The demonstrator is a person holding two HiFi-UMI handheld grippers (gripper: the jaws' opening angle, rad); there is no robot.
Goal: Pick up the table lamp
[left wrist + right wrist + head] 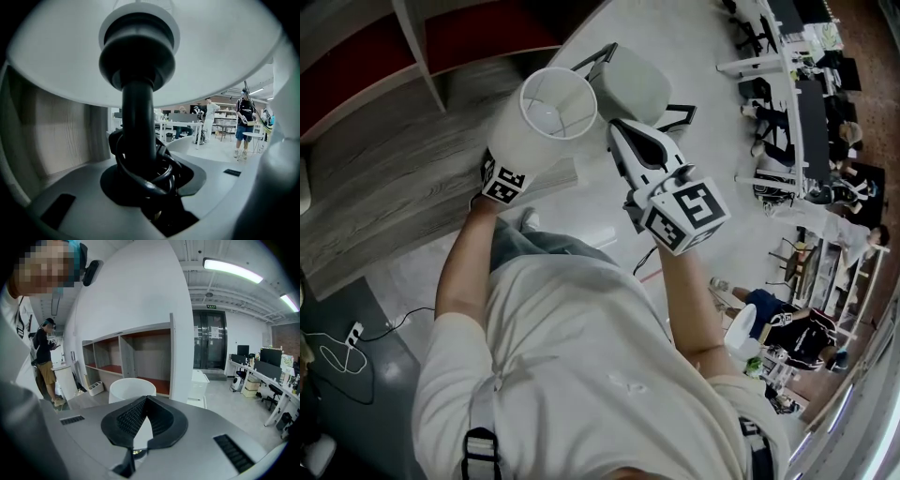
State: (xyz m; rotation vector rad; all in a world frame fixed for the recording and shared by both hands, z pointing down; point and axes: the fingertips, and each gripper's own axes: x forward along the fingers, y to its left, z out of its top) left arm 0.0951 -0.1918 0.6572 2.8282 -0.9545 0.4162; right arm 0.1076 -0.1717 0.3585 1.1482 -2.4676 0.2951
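The table lamp has a white drum shade [548, 108] and a black stem [138, 122] with its black cable [146, 174] coiled round the stem's foot. My left gripper [140, 187] reaches in under the shade. Stem and coil sit between its black pads, which press on them. In the head view only its marker cube [502, 182] shows below the shade. The lamp's base is hidden. My right gripper [615, 124] hangs just right of the shade, shut, with its pads meeting at the tips [143, 399] and nothing between them. The shade [132, 389] stands beyond those tips.
A grey wood-grain table [384, 187] lies under and left of the lamp. Behind it are shelves with red insides [356, 47]. A pale chair [633, 80] stands beyond the grippers. Desks with people [806, 122] fill the right side. A power strip [353, 334] lies on the floor.
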